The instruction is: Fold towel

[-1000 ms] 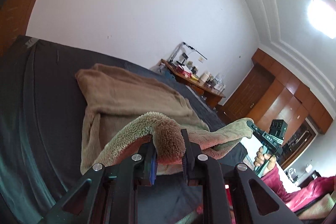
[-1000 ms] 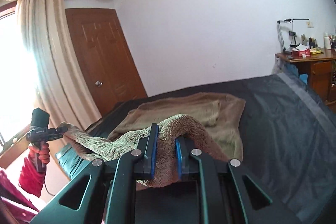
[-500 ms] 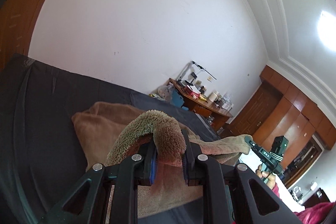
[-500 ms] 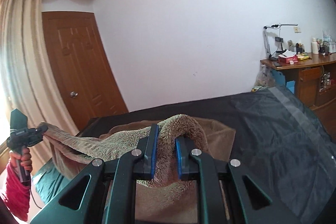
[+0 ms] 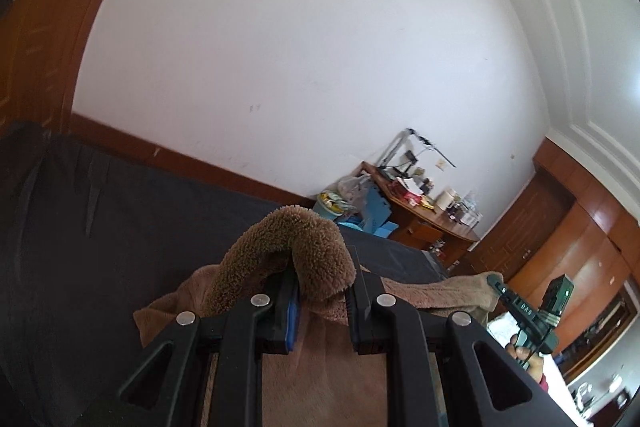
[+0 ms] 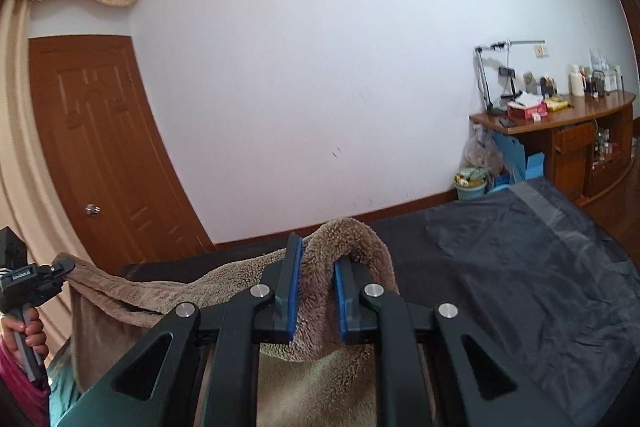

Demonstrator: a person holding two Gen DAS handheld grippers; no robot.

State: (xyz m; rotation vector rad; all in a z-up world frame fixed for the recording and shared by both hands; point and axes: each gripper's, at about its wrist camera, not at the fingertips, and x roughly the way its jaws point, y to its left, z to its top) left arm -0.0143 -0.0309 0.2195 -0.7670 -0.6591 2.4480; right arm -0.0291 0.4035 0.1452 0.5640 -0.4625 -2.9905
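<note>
A fluffy brown towel (image 5: 288,251) is held up over the dark bed by two corners. My left gripper (image 5: 320,267) is shut on one corner, which bulges up between its fingers. My right gripper (image 6: 316,263) is shut on the other corner of the towel (image 6: 344,247). The top edge stretches between the two. In the left wrist view the right gripper (image 5: 496,281) shows at the far right pinching the edge. In the right wrist view the left gripper (image 6: 66,265) shows at the far left, held by a hand (image 6: 28,331). The towel's lower part hangs below, mostly hidden.
A dark sheet covers the bed (image 6: 520,267). A cluttered wooden desk (image 6: 560,123) stands against the white wall at the right, with a bin and bags (image 6: 474,179) beside it. A wooden door (image 6: 104,155) and curtains are on the left. Wooden wardrobes (image 5: 580,239) stand beyond the desk.
Both grippers have risen with the towel corners. The towel has lifted off the bed, so less of it lies on the sheet and more wall shows.
</note>
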